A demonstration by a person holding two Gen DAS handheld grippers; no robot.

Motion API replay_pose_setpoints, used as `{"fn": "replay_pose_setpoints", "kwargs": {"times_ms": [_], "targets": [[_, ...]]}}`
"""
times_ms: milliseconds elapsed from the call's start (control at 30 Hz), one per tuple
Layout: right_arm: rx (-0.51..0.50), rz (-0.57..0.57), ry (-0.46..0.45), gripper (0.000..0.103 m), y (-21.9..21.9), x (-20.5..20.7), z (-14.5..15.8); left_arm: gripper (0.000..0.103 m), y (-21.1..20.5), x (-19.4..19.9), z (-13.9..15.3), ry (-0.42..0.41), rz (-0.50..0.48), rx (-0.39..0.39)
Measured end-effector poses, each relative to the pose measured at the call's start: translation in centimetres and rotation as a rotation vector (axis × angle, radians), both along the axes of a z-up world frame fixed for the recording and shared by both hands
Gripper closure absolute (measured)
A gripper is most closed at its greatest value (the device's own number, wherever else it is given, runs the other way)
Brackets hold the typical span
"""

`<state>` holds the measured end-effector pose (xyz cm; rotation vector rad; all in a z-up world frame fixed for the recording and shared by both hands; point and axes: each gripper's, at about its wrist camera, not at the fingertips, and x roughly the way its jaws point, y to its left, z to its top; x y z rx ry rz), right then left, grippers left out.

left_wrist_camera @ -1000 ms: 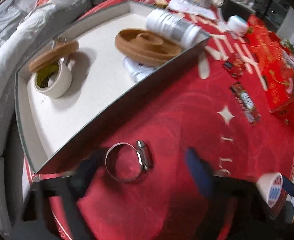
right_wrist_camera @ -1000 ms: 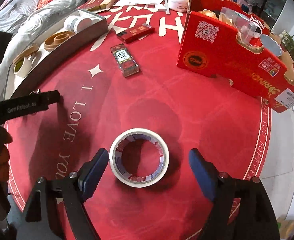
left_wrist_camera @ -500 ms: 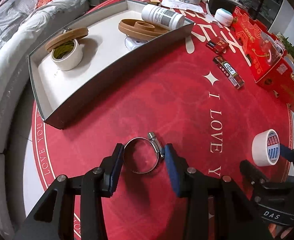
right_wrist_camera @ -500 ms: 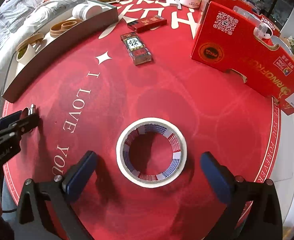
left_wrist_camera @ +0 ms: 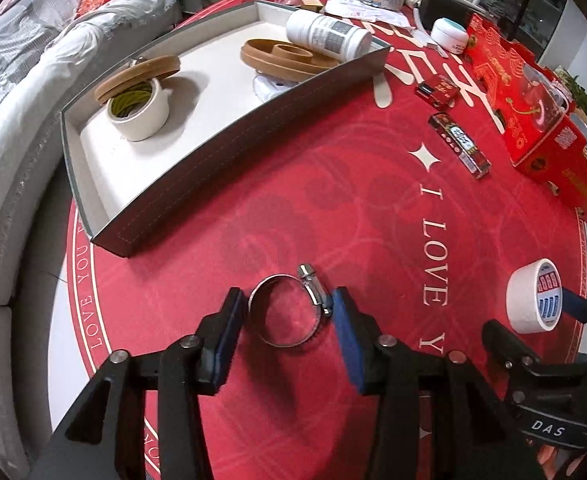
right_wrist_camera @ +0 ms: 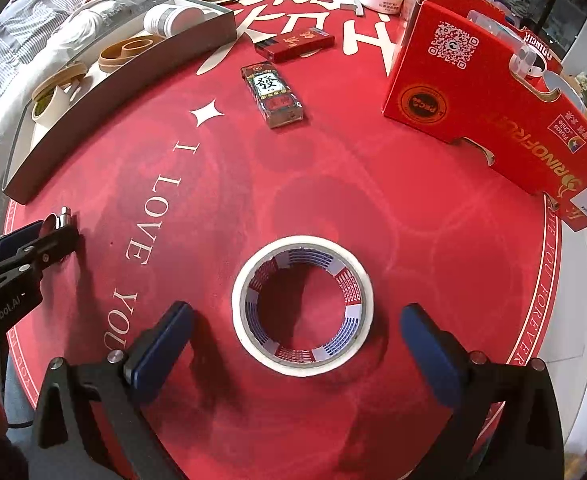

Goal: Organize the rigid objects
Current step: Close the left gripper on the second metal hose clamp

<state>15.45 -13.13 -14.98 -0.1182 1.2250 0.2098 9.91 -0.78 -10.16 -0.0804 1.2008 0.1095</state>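
Shiny metal hose clamp (left_wrist_camera: 287, 310) and matt white paper tape roll (right_wrist_camera: 302, 306) lie on matt red cloth (right_wrist_camera: 333, 184).

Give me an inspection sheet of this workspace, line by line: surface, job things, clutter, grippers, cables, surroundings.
Surface: round table, red printed cloth.
Job's things: hose clamp and tape roll flat on the cloth; grey tray holds a tape roll, brown rings and a white bottle.
Clutter: red carton, two small boxes, jars.
Grippers: left gripper pads touching or nearly touching the clamp; right gripper open around the roll.
Cables: nothing seen.
Surroundings: sofa with grey covers.
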Motion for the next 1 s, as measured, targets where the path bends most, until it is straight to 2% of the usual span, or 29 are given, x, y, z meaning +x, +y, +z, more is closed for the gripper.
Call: {"fn": "replay_pose_setpoints", "kwargs": {"times_ms": [200, 267, 400, 467, 600, 1000], "targets": [[-0.003, 0.003, 0.001, 0.0, -0.2, -0.2, 0.1, 0.044, 0.3, 0.0, 0.0, 0.002, 0.007, -0.001], [-0.002, 0.003, -0.009, 0.0, -0.2, -0.3, 0.1, 0.039, 0.5, -0.1, -0.1, 0.0, 0.02, 0.002], [0.001, 0.003, -0.02, 0.0, -0.3, -0.5, 0.1, 0.021, 0.9, -0.1, -0.5, -0.005, 0.035, -0.001], [0.001, 0.003, -0.02, 0.0, -0.3, -0.6, 0.1, 0.017, 1.1, -0.2, -0.6, -0.011, 0.05, -0.008], [0.002, 0.002, -0.025, 0.0, -0.3, -0.5, 0.1, 0.0, 1.3, -0.2, -1.3, 0.0, 0.057, -0.008], [0.004, -0.001, -0.04, 0.0, -0.3, -0.8, 0.2, 0.0, 1.1, -0.3, -0.9, -0.016, 0.06, -0.003]]}}
